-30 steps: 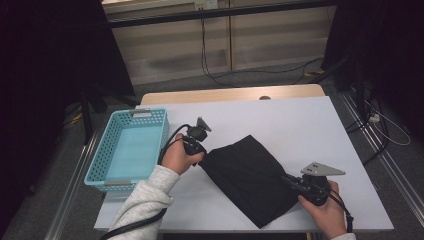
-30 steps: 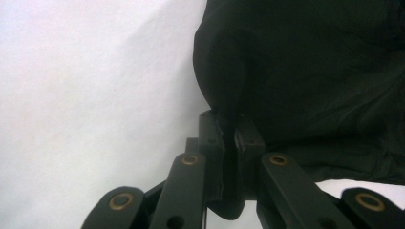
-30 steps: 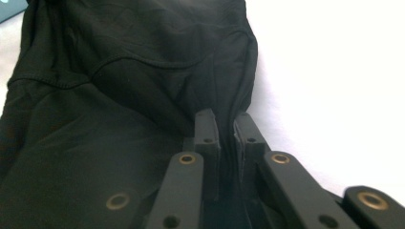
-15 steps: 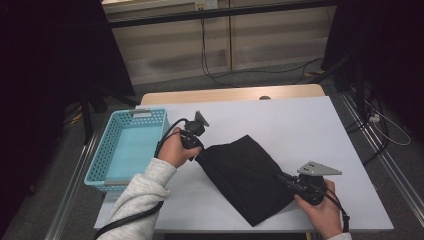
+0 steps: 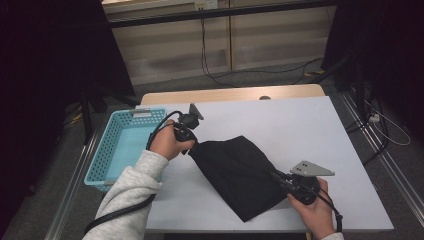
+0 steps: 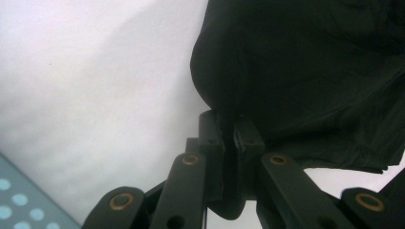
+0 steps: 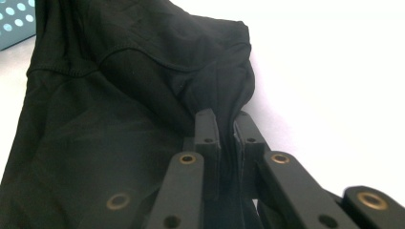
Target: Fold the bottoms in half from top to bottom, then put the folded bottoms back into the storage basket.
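Black cloth (image 5: 239,172) is spread on the white table (image 5: 310,130), pinched at its near right edge by the right gripper (image 5: 278,176) fingers and at its far left corner by the left gripper (image 5: 192,148); farther left, a blue basket (image 5: 116,150) is seen.

No writing, label, brand, number or sign can be read anywhere in these pictures.
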The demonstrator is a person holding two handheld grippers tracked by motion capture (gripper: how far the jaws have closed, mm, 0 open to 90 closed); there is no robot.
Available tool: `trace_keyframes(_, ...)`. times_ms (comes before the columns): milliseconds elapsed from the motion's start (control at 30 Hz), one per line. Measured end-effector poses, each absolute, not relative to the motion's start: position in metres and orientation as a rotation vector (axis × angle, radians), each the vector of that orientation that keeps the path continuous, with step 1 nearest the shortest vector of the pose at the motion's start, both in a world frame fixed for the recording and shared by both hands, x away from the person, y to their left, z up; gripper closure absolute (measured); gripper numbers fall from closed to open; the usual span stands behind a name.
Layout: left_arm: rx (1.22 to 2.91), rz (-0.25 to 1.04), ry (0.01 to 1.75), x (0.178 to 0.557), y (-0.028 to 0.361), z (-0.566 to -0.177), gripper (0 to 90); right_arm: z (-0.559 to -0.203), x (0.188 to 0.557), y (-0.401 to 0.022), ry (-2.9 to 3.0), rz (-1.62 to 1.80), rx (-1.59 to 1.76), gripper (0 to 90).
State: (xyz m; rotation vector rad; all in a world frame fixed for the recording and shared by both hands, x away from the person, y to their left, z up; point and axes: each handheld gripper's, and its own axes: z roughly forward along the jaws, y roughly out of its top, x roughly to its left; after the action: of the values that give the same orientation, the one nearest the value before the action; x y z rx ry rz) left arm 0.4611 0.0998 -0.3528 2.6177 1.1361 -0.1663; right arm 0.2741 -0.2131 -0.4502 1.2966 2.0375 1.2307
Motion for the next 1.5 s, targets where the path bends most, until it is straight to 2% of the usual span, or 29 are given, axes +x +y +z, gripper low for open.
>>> trace_keyframes(367, 2.686, -0.114, 1.126, 0.466, 0.099, -0.331, 84.8, -0.446, 0.278, -0.204, 2.007, 1.266, 1.266, 83.0)
trace_keyframes(1500, 2.707, -0.021, 1.125, 0.472, 0.120, -0.269, 85.0, -0.426, 0.287, -0.176, 1.941, 1.385, 1.176, 82.9)
